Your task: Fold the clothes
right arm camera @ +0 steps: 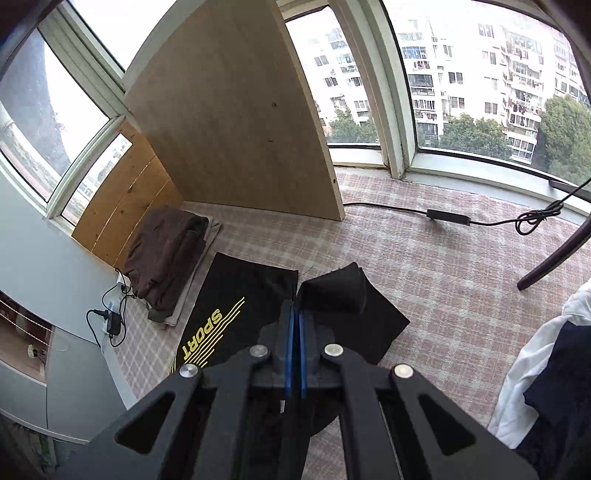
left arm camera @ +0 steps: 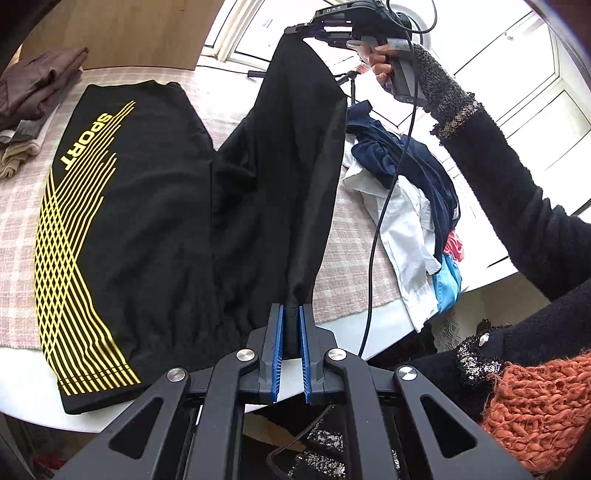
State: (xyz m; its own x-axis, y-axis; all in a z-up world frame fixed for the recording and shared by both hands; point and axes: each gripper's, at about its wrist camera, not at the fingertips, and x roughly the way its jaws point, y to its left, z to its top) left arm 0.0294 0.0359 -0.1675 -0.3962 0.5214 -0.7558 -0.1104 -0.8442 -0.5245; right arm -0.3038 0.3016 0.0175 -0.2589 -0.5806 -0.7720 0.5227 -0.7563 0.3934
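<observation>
A black garment (left arm camera: 147,221) with yellow stripes and the word SPORT lies on the checked tablecloth (left arm camera: 354,236). One printed half rests flat. The other half (left arm camera: 295,155) is lifted off the table and stretched between both grippers. My left gripper (left arm camera: 291,308) is shut on its near edge at the bottom of the left wrist view. My right gripper (left arm camera: 297,31), held in a person's hand, pinches the far end high up. In the right wrist view, the right gripper (right arm camera: 296,308) is shut on a black fabric corner (right arm camera: 343,284), with the SPORT print (right arm camera: 207,332) below it.
A folded stack with a brown garment (left arm camera: 40,85) (right arm camera: 166,254) sits at the table's far left. An unfolded pile of white, navy and blue clothes (left arm camera: 406,195) (right arm camera: 543,373) lies at the right. A wooden board (right arm camera: 229,110) stands behind; a cable with adapter (right arm camera: 447,218) crosses the cloth.
</observation>
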